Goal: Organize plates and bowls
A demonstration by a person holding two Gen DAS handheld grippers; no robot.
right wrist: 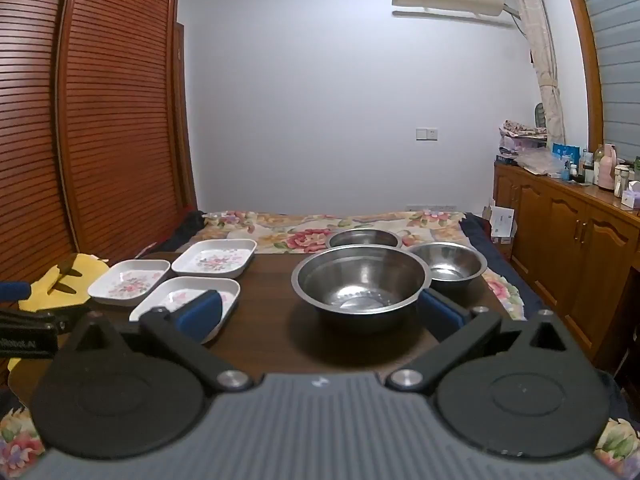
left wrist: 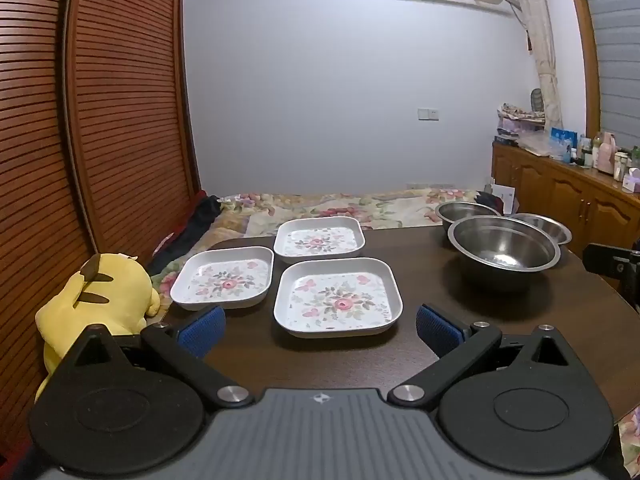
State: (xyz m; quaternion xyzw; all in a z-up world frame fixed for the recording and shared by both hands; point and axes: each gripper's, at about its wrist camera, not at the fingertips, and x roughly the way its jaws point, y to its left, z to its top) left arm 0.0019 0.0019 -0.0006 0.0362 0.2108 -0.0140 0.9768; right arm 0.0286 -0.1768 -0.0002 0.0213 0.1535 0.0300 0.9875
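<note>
Left tongs (left wrist: 318,326) released over the tabletop (left wrist: 440,300), three floral plates (left wrist: 338,298) at 12 o'clock, yellow plush (left wrist: 96,300) at 9. Right tongs (right wrist: 320,312) released; this view shows all three steel bowls (right wrist: 360,280) at 12, plates at 10.

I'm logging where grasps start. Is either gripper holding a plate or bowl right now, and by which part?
Nothing is held. The left gripper and the right gripper are both open, with nothing between their fingers.
</note>
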